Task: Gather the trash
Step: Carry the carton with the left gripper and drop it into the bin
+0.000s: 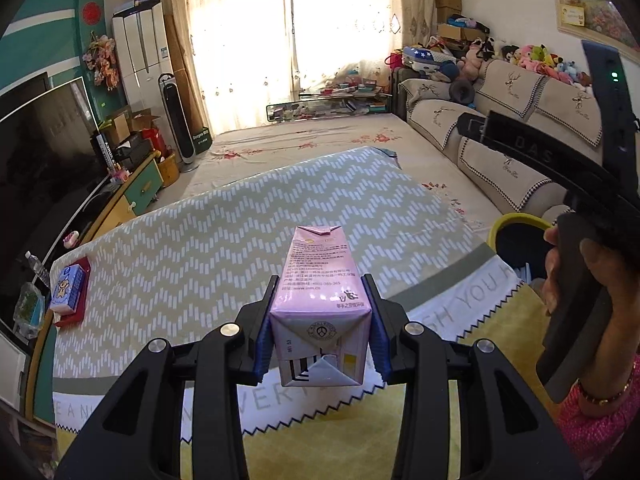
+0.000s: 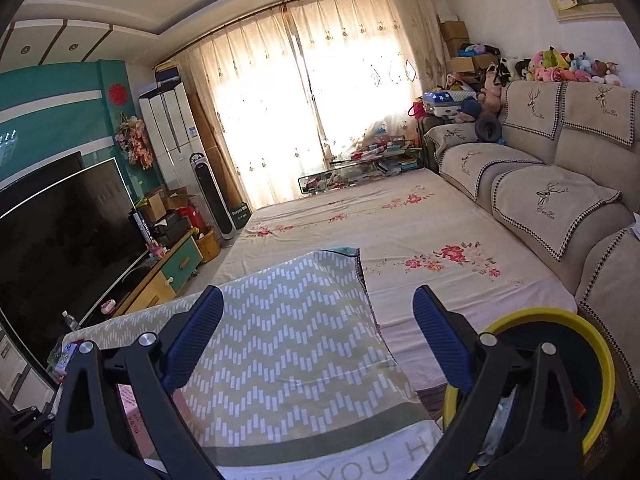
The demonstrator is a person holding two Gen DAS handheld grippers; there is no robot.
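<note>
Left gripper (image 1: 322,320) clamped on pink carton (image 1: 320,304), lifted clear of tablecloth (image 1: 200,248); carton's long axis runs forward along fingers. Yellow bin (image 1: 516,220) lies to right, just beside right gripper (image 2: 320,344), whose jaws stand wide, empty.

Your pink carton (image 2: 136,412) shows in the right wrist view only as a sliver behind the finger. The yellow-rimmed bin (image 1: 516,222) is half hidden by your hand (image 1: 554,276); its contents stay unclear. The carton's small print is too fine to read.
</note>
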